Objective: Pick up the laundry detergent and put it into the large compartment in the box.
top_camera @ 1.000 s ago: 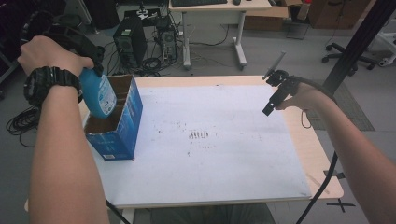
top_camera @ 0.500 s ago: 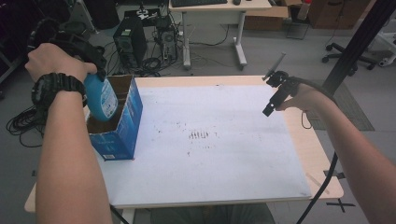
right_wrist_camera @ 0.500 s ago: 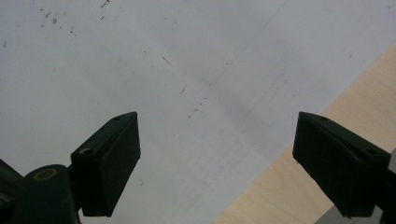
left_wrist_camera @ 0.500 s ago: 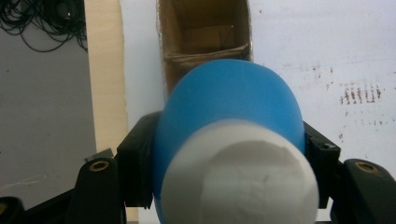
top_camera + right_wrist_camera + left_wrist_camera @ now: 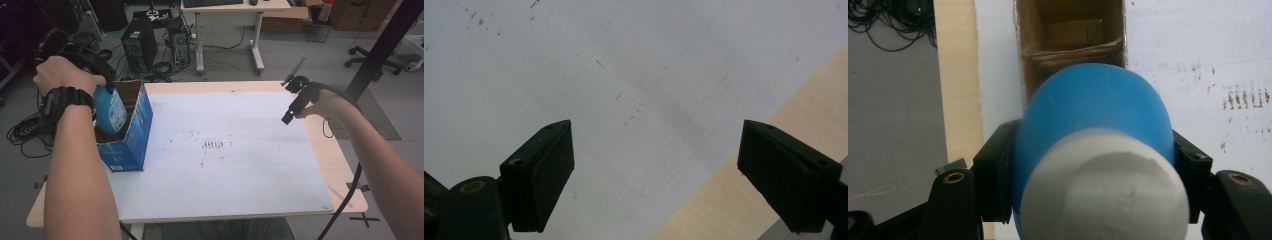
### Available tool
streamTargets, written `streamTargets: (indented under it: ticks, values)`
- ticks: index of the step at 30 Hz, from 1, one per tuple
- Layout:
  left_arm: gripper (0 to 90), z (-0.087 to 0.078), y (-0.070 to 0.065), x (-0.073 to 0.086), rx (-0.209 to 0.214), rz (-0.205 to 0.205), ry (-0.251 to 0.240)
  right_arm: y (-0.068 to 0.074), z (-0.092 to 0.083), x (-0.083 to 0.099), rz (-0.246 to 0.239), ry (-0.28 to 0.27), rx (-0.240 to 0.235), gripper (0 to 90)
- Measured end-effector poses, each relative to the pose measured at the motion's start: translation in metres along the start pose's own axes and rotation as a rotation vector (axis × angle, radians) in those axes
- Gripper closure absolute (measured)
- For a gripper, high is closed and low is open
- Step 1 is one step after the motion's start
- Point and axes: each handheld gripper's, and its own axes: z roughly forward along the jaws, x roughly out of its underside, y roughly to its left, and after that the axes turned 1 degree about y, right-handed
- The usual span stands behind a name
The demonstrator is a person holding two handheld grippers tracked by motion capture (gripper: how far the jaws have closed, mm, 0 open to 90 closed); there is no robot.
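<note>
While we scan the high view, the left gripper (image 5: 102,82) clamps a blue bottle (image 5: 110,111) partly inside the open blue box (image 5: 131,140) at the table's (image 5: 320,165) left edge; the white mat (image 5: 225,150) beside it lies bare. The right gripper (image 5: 289,118) hovers near the right edge. In the left gripper view, we see both jaws pressed on the bottle's sides above the box mouth. In the right gripper view, jaws stand wide apart over mat and wood edge.

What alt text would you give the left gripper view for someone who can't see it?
The left gripper grips a blue bottle with a white cap, held over an open cardboard box on a white table.
</note>
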Motion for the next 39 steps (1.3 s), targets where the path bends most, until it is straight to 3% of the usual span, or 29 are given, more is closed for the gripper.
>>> streamTargets:
  ticks: [39]
  values:
    - [36.7, 0.052, 0.0, 0.01, 0.024, 0.017, 0.037, -0.001, -0.001, 0.002, 0.002, -0.002, -0.001, 14.8]
